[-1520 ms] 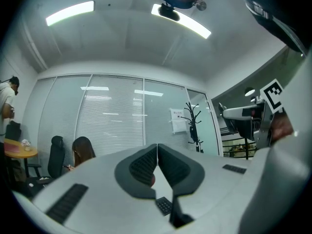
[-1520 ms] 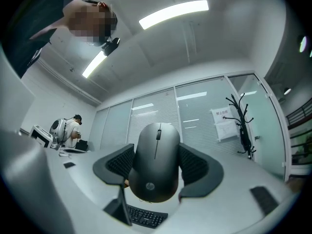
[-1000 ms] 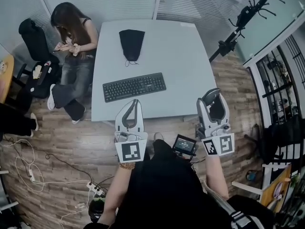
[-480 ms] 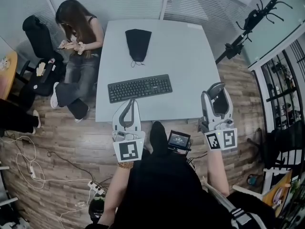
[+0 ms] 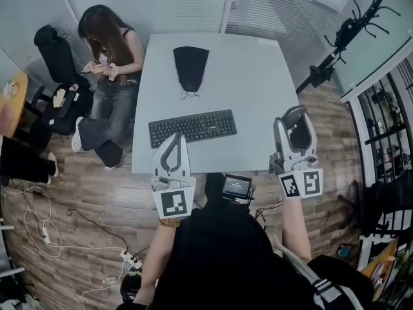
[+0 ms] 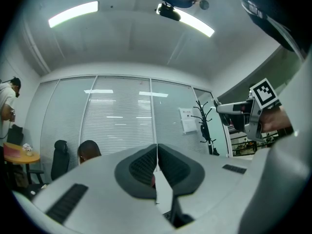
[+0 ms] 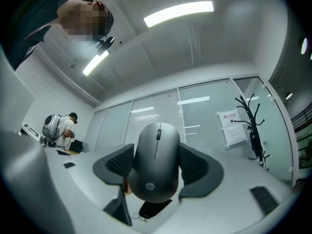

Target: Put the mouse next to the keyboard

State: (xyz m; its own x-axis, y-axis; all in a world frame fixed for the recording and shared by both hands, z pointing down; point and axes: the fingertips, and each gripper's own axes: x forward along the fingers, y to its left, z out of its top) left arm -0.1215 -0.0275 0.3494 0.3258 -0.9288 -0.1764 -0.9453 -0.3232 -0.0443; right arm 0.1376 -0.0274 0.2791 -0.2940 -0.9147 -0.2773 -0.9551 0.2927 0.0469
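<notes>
Half done at most: mouse pinched in right gripper, held up, well apart from keyboard. Left gripper pressed together, empty. Remaining: setting down beside keyboard.

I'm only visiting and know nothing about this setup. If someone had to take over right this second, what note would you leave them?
Right tool: shut on the mouse, held in the air near the right edge of the table.
Left tool: shut, empty, at the near edge in front of the keyboard.
Done: mouse is in the grip.
Left: set it on the table beside the keyboard, probably at its right end, then open the tool.
</notes>
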